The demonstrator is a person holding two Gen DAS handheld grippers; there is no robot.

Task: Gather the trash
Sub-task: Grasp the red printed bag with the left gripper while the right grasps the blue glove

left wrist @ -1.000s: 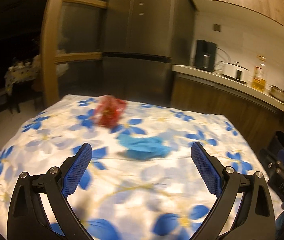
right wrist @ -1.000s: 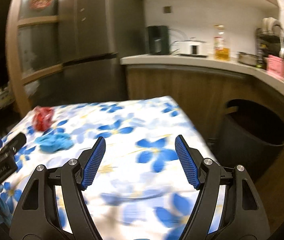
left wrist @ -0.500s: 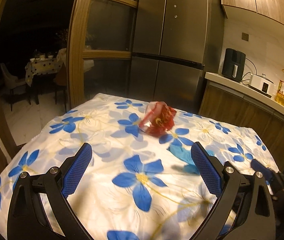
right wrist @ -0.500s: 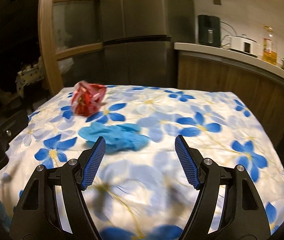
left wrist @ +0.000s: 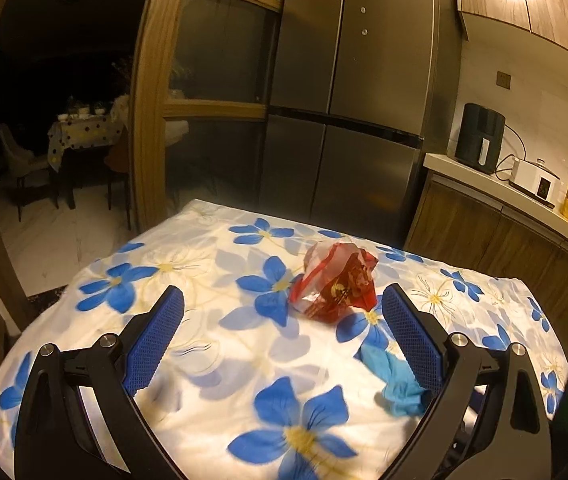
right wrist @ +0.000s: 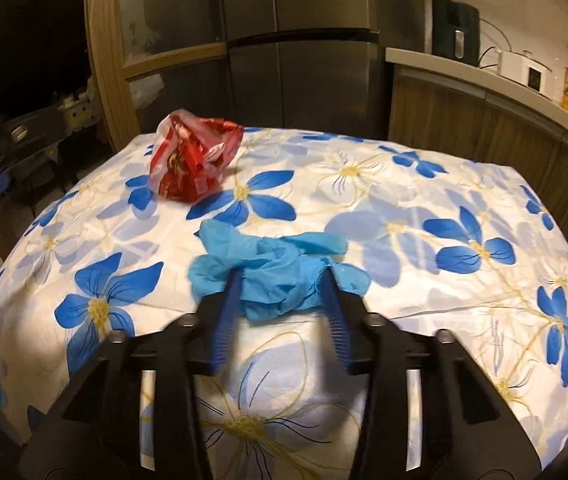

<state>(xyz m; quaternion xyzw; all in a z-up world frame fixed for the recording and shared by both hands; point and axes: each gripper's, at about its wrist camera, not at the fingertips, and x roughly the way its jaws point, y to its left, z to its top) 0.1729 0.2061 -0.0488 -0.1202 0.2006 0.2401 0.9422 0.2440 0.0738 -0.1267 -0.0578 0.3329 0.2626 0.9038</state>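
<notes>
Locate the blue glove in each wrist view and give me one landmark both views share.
Left wrist view: the blue glove lies low and right on the floral tablecloth, partly hidden behind the left gripper's right finger.
Right wrist view: the blue glove sits centre frame, between the narrowed jaws of the right gripper.
Shared landmark: the red snack bag, just beyond the glove in both.

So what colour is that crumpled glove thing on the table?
Light blue. The crumpled glove shows best in the right wrist view.

Both wrist views share the floral table (left wrist: 212,360) (right wrist: 404,184)
</notes>
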